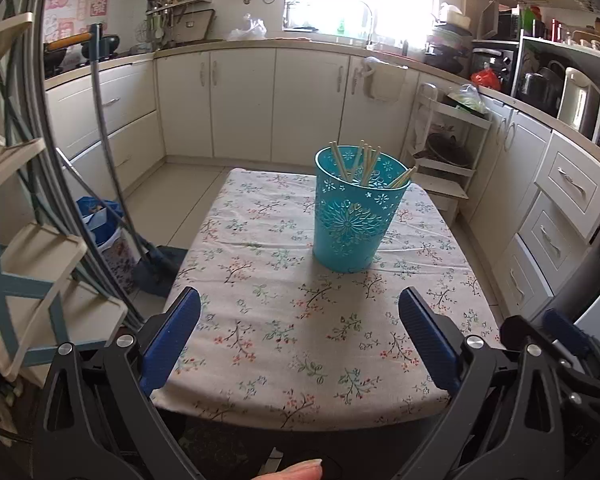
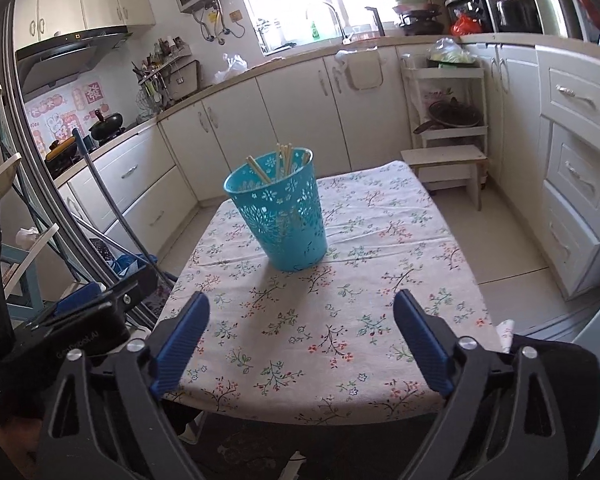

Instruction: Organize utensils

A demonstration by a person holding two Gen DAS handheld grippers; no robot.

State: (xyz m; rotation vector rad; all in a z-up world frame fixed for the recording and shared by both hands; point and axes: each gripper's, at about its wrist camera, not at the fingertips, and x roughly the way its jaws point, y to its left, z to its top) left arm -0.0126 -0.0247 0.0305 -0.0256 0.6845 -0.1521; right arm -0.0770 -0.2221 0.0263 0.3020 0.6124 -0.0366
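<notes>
Teal plastic basket (image 1: pixel 358 210) at the table's (image 1: pixel 259 340) far side holds pale chopsticks (image 1: pixel 364 160); left gripper (image 1: pixel 300 320) and right gripper (image 2: pixel 302 328) gape empty.

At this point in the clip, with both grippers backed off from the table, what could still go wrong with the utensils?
The chopsticks lean loosely in the teal basket, tips well above the rim, so a knock could tip them out. The basket is tall, narrow at the base and stands on a creased floral tablecloth; tugging the cloth might topple it. Both the left gripper and the right gripper have open, empty jaws.
</notes>
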